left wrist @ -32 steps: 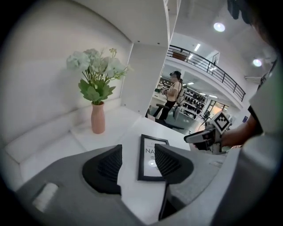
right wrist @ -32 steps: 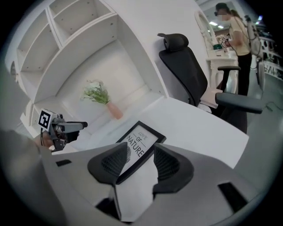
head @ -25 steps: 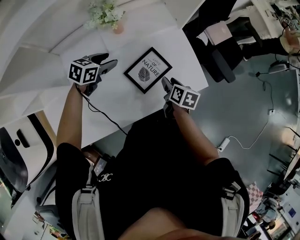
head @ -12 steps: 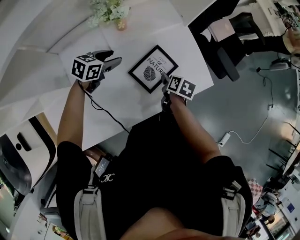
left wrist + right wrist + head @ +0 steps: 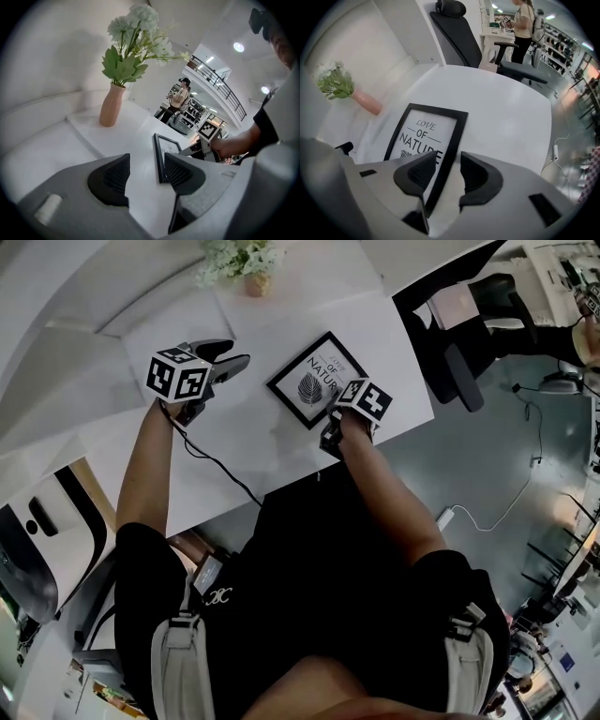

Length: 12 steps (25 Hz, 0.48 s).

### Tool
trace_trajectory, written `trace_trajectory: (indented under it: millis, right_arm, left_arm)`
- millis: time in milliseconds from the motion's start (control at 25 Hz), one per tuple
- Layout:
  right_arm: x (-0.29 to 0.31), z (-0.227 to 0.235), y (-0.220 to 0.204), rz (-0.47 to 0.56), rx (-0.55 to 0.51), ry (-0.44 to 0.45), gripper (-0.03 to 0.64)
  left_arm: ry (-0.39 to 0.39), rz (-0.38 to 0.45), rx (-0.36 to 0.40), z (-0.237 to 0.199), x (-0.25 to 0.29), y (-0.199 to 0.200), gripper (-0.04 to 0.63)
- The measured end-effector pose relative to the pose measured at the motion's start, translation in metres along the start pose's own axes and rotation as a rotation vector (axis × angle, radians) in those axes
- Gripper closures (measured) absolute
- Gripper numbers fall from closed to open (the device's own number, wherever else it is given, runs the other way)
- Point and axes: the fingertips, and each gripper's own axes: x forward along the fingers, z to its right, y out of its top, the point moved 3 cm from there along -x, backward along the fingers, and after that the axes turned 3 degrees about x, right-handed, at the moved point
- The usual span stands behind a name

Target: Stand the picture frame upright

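Observation:
The black picture frame (image 5: 317, 379) lies flat on the white table (image 5: 234, 446), print side up, reading "Love of Nature" (image 5: 423, 133). My right gripper (image 5: 341, 399) is at the frame's near right edge. In the right gripper view the frame's right rail runs between the two jaws (image 5: 449, 171), which are closing; a gap still shows beside the rail. My left gripper (image 5: 228, 354) hovers left of the frame, open and empty (image 5: 146, 171). From there the frame (image 5: 165, 150) appears just beyond its right finger.
A pink vase of white flowers (image 5: 251, 276) stands at the table's far side (image 5: 111, 105). A black office chair (image 5: 459, 33) sits past the table's right edge. The table's near edge is close behind my right hand. A person (image 5: 180, 98) stands far off.
My right gripper has moved forward from beside the frame's near corner onto its right edge, with the rail now between the jaws. The left gripper has hardly moved.

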Motion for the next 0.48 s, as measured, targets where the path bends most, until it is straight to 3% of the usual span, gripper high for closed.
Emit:
trace_trajectory:
  millis: [240,480]
  right_arm:
    - [0.005,-0.006,0.005,-0.116,0.018,-0.035,0.483]
    - [0.005,-0.001,0.005,-0.140,0.023,0.021,0.507]
  left_arm:
    - [-0.003,-0.016,-0.009,-0.002,0.004,-0.007,0.360]
    - [-0.016,-0.022,-0.025,0.002,0.010,-0.011,0.360]
